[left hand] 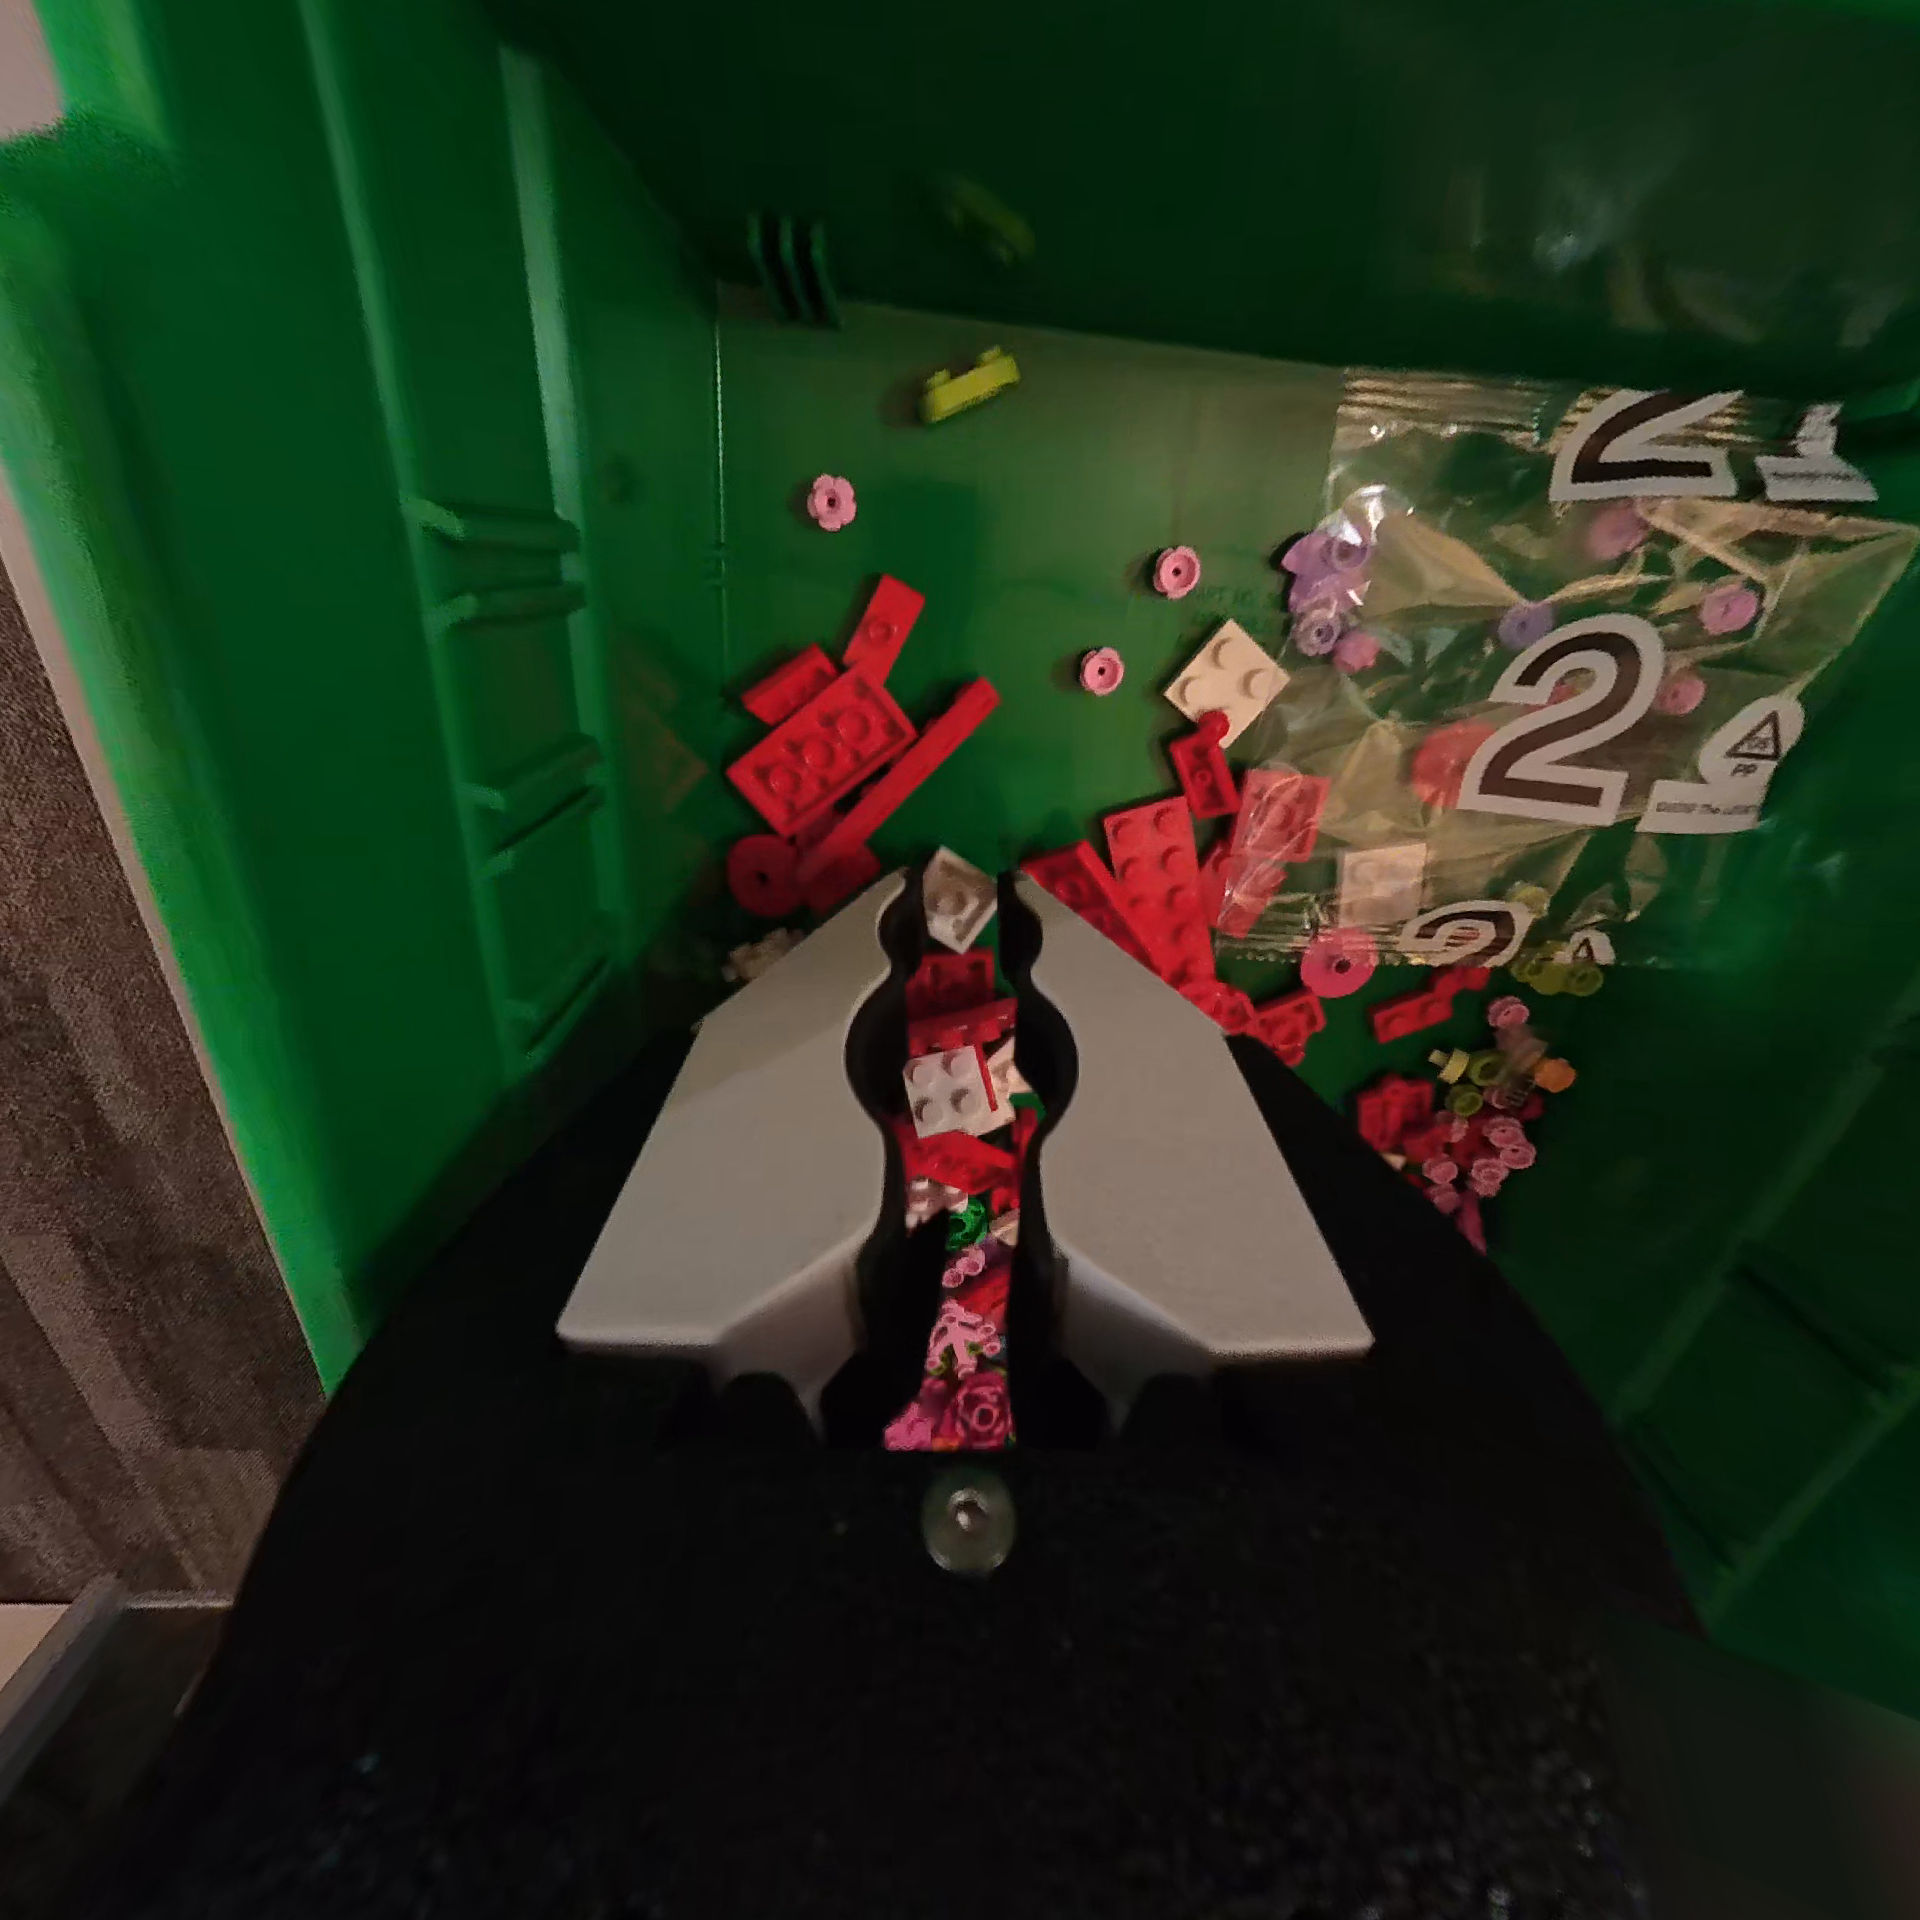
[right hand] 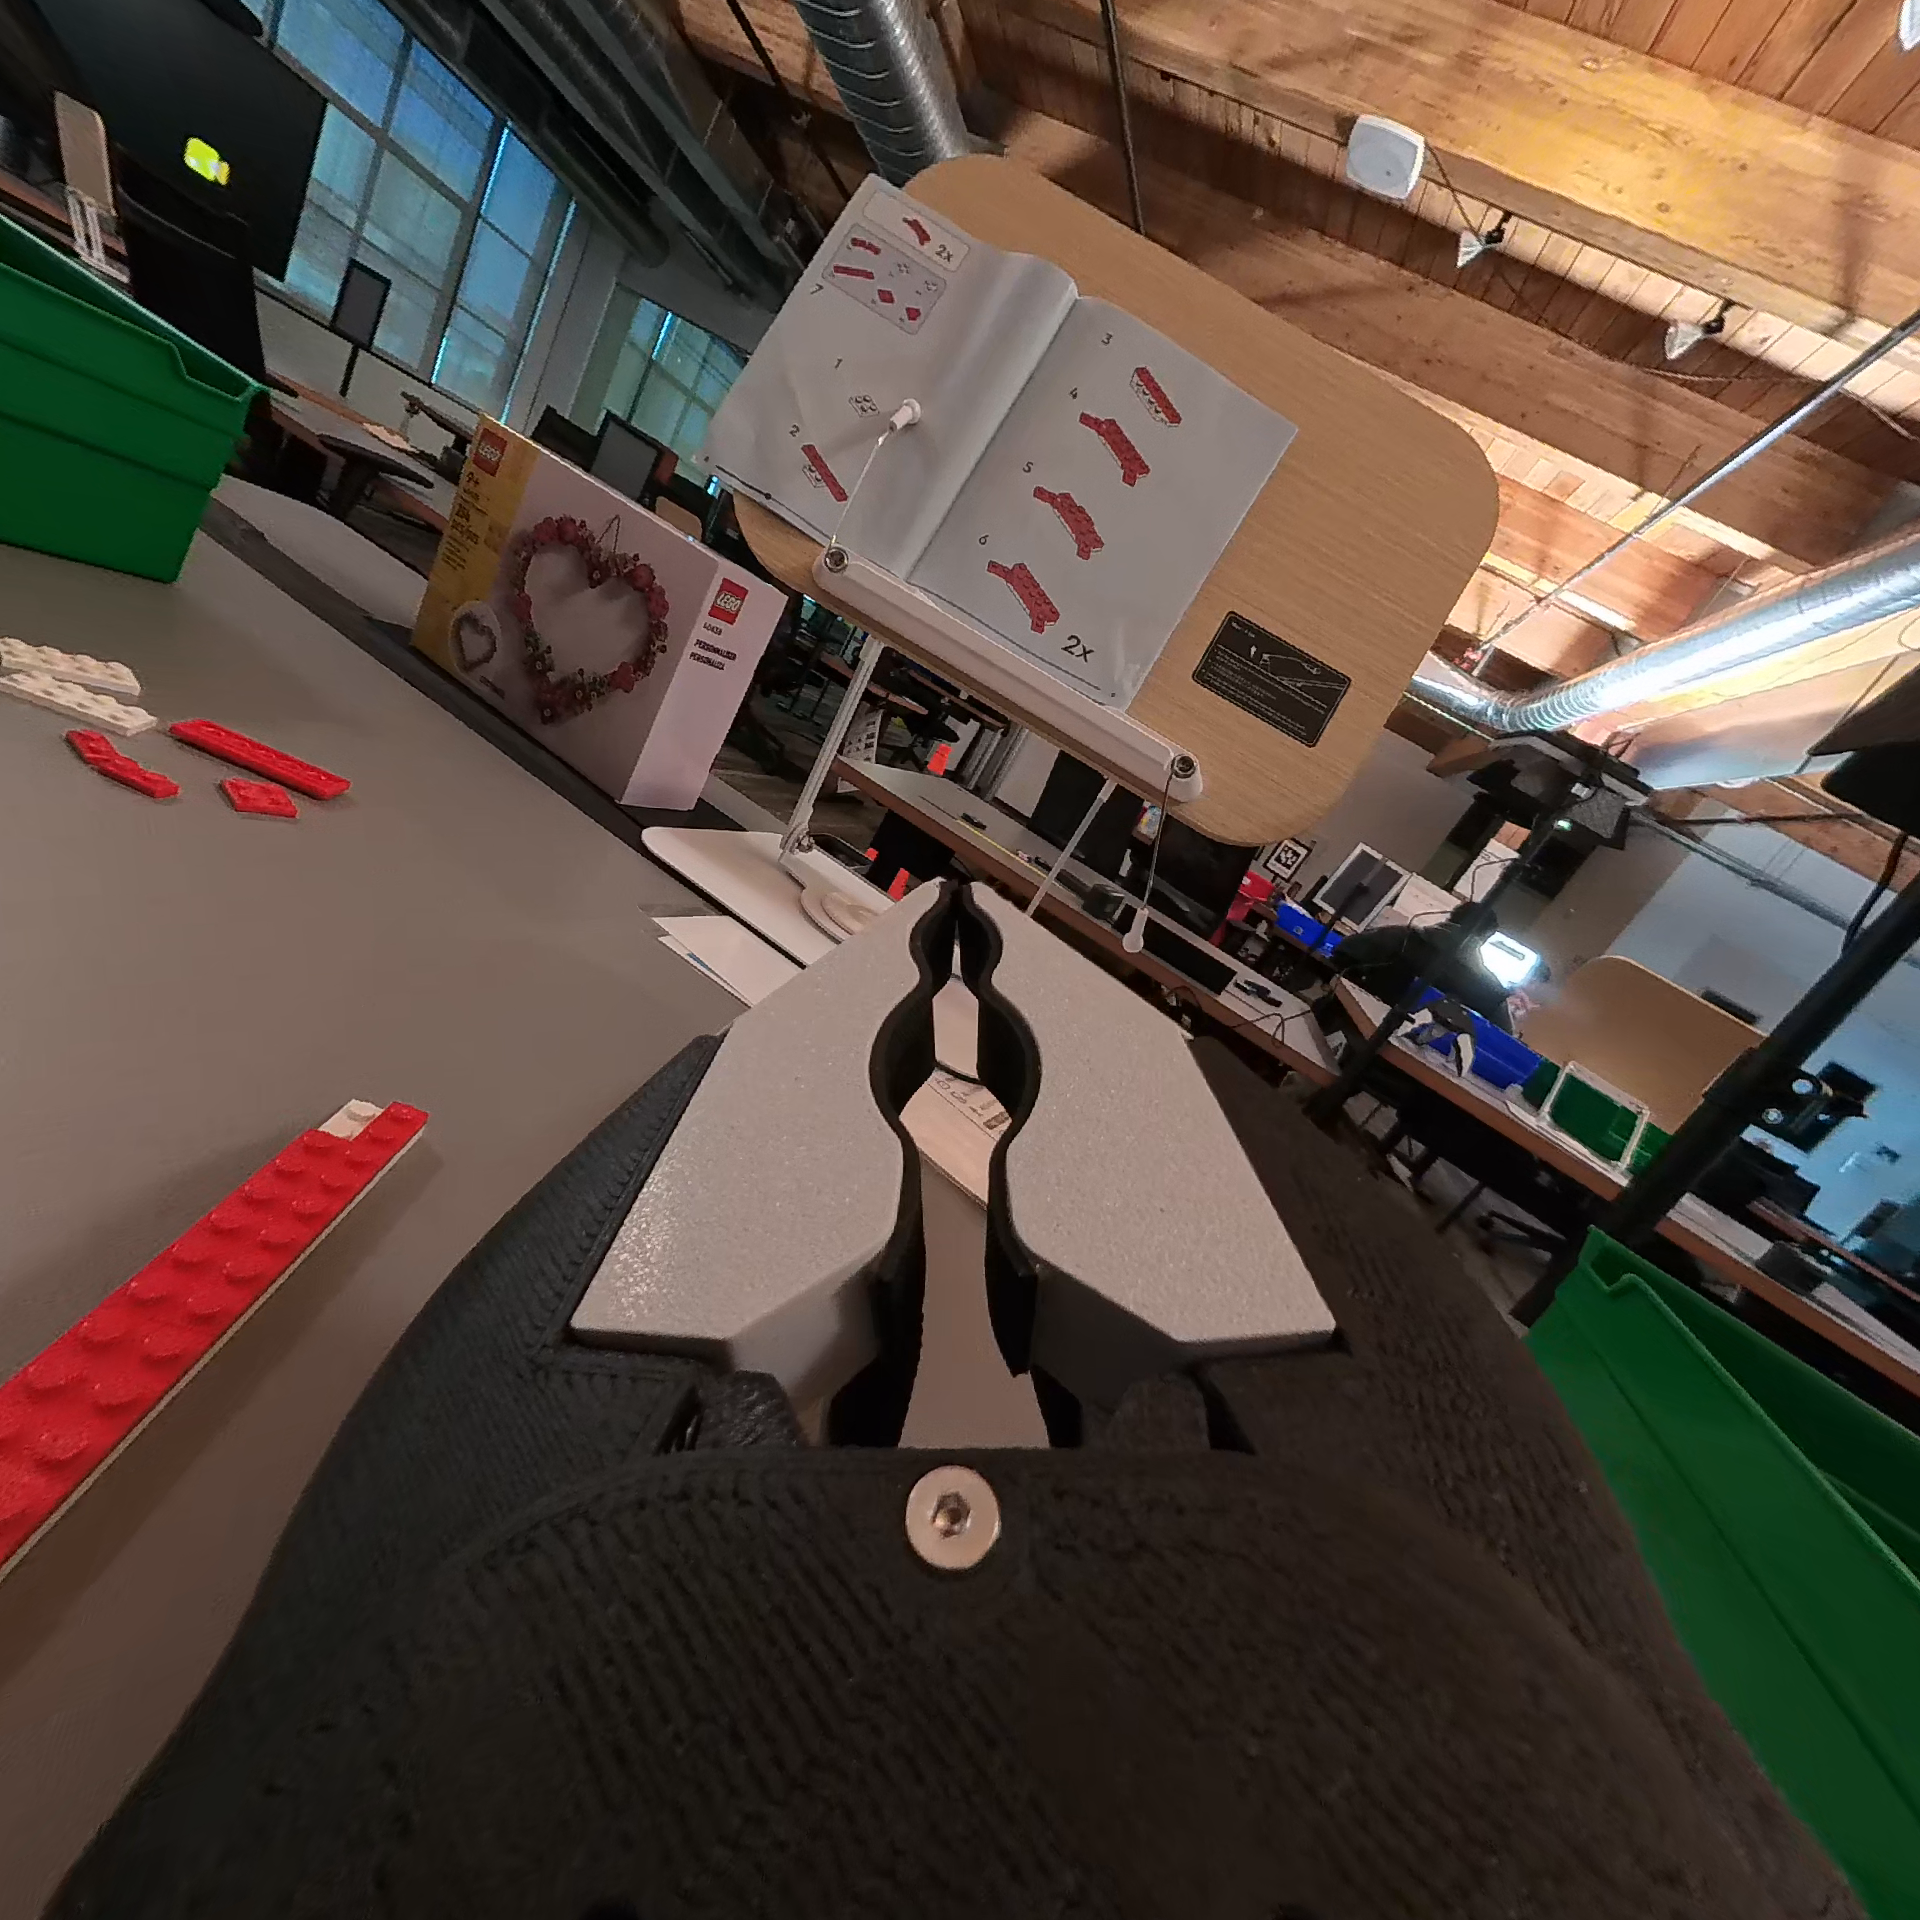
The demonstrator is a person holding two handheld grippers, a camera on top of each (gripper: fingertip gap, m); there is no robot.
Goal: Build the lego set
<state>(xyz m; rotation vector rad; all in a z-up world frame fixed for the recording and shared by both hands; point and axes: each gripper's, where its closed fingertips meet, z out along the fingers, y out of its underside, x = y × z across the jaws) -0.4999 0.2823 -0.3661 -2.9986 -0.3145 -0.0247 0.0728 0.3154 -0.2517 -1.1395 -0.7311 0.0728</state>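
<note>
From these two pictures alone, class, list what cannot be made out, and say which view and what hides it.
1. Left wrist view: pieces under the left hand-held gripper are covered by its grey fingers; whether it grips the white plate is unclear.
2. Left wrist view: the clear bag glares over its contents and runs off the right edge.
3. Right wrist view: the long red plate is cut by the left edge.
4. Right wrist view: the booklet steps are too small.

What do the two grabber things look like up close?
Both look alike. The left gripper and the right gripper each have two light grey, wedge-shaped plastic fingers with wavy black inner edges. They sit in a rough black body with one round silver screw in the middle.
</note>
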